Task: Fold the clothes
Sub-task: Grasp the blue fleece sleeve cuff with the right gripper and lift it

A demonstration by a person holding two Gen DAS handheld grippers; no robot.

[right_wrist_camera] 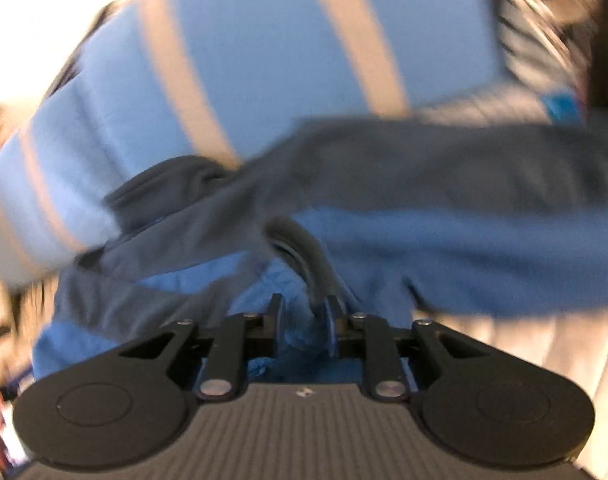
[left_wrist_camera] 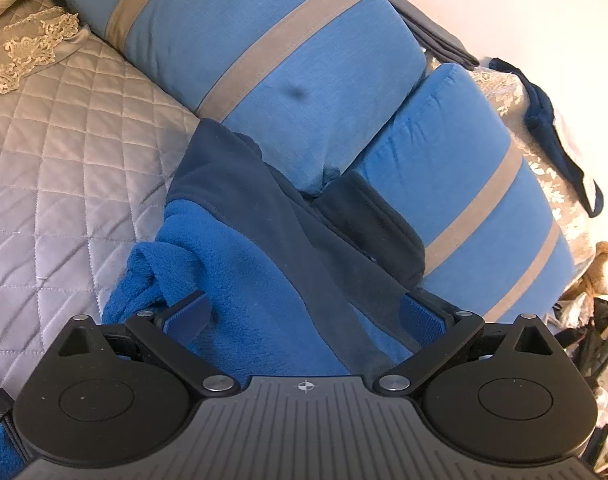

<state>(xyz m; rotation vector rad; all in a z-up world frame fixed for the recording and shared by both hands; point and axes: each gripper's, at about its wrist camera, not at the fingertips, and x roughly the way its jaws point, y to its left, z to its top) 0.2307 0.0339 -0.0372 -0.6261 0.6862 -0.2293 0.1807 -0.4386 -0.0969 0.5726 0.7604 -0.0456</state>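
A blue fleece garment with dark navy panels lies on the bed against the pillows. My left gripper stands open, its fingers spread wide over the fleece, which lies flat under and between them. In the blurred right wrist view the same garment stretches across the frame. My right gripper is shut on a bunched fold of its bright blue fleece, with a dark cuff or hem curling just above the fingertips.
Two blue pillows with tan stripes lie behind the garment. A grey quilted bedspread covers the bed to the left. A dark blue cloth hangs at the right edge, with a teddy bear below it.
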